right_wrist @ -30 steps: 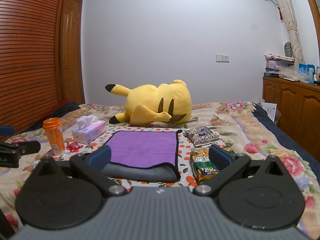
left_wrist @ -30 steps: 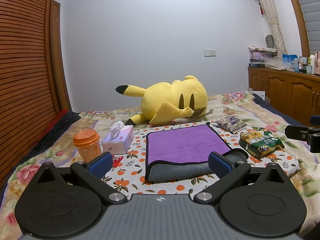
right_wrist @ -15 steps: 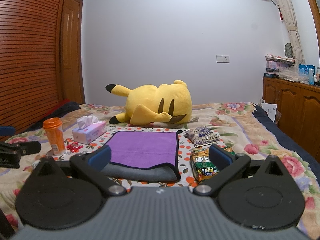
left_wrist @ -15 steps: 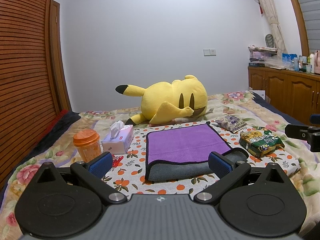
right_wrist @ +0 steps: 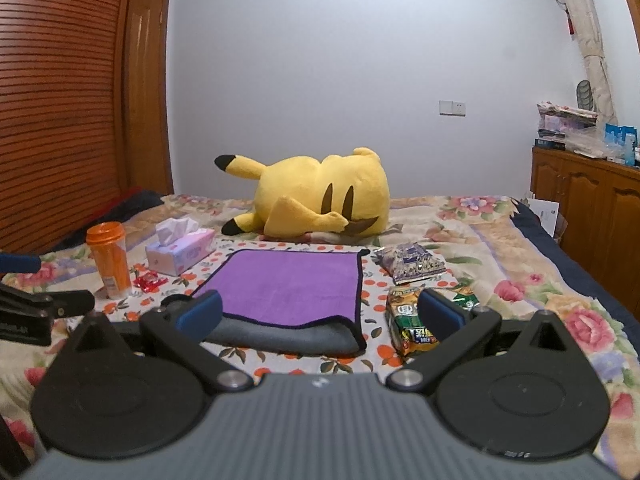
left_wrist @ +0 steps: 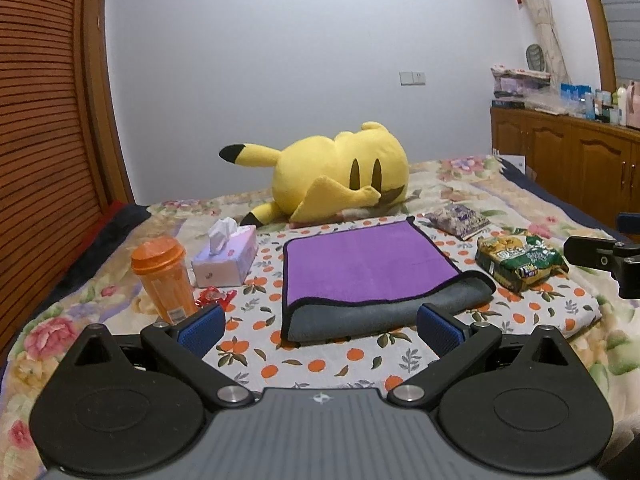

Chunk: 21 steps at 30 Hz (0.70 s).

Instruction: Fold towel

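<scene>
A purple towel [left_wrist: 364, 268] with a black hem and grey underside lies folded over on the orange-print cloth [left_wrist: 320, 364] on the bed; its grey fold faces me. It also shows in the right wrist view [right_wrist: 292, 286]. My left gripper [left_wrist: 320, 330] is open and empty, held just in front of the towel's near fold. My right gripper [right_wrist: 320, 314] is open and empty, also just short of the near fold. Each gripper sees the other at its frame edge: the right gripper [left_wrist: 600, 258] and the left gripper [right_wrist: 36, 304].
A yellow plush toy [left_wrist: 340, 178] lies behind the towel. An orange cup [left_wrist: 164, 276], a tissue box [left_wrist: 226, 260] and a red wrapper [left_wrist: 214, 296] sit left of it. A green snack bag [left_wrist: 520, 260] and a purple snack bag [left_wrist: 458, 220] sit right. Wooden cabinets [left_wrist: 568, 160] stand at far right.
Both views have shifted a little; the towel and the objects around it have not moved. Both grippers stay open.
</scene>
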{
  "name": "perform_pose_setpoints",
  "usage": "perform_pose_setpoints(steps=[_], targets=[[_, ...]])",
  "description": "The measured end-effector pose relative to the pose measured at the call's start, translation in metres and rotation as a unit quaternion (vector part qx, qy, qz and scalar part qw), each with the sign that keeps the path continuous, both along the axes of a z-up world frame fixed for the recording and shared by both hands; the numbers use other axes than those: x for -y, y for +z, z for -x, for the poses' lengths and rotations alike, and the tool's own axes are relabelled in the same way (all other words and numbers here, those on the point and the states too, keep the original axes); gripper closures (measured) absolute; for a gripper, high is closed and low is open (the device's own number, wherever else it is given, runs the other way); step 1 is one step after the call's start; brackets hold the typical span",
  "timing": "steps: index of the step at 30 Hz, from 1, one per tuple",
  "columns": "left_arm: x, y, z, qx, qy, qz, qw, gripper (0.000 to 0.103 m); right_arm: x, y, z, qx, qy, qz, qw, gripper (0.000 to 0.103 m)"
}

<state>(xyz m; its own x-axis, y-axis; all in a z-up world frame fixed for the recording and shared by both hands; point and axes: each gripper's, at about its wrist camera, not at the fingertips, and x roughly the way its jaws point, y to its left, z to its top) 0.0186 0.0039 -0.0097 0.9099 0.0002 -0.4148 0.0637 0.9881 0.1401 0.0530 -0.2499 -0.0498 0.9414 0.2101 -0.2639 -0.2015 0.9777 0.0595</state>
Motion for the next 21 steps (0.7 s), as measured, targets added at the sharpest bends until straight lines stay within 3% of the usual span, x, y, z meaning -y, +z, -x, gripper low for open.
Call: perform_pose_setpoints(steps=[21], targets=[[0.002, -0.012, -0.043, -0.034, -0.007, -0.021, 0.9992, 0.0, -0.007, -0.01, -0.028, -0.031, 0.004, 0.019, 0.999, 0.0]])
